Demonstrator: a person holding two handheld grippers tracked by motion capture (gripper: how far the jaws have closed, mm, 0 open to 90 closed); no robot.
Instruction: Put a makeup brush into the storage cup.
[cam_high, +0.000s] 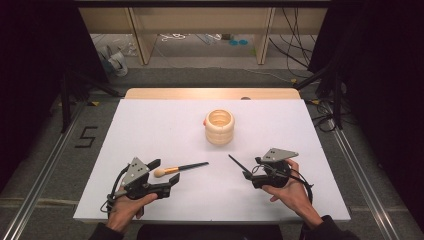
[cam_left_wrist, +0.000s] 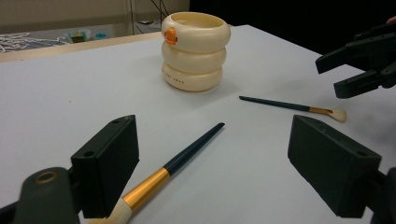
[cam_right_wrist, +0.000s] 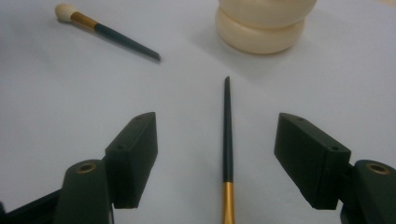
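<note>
Both your grippers gaping wide over the brushes.
Your left gripper (cam_high: 167, 177) straddles one brush (cam_high: 181, 169) lower left; your right gripper (cam_high: 248, 172) straddles the other brush (cam_right_wrist: 227, 149), cup (cam_high: 219, 127) centre frame.

the table (cam_high: 150, 130) is covered by a plain white sheet, with a strip of light wood showing along its far edge. near the middle, toward the far side, stands a cream holder (cam_high: 219, 127) shaped like three stacked rings, open at the top, with a small orange tab on its upper ring. nearer the person, left of centre, a brush (cam_high: 180, 168) lies flat on the sheet: pale bristle head to the left, a gold ferrule, then a dark handle pointing right and slightly away. a second brush (cam_high: 237, 164) lies right of centre, its dark handle tip pointing toward the holder. the two brushes are apart, and both are clear of the holder.
</note>
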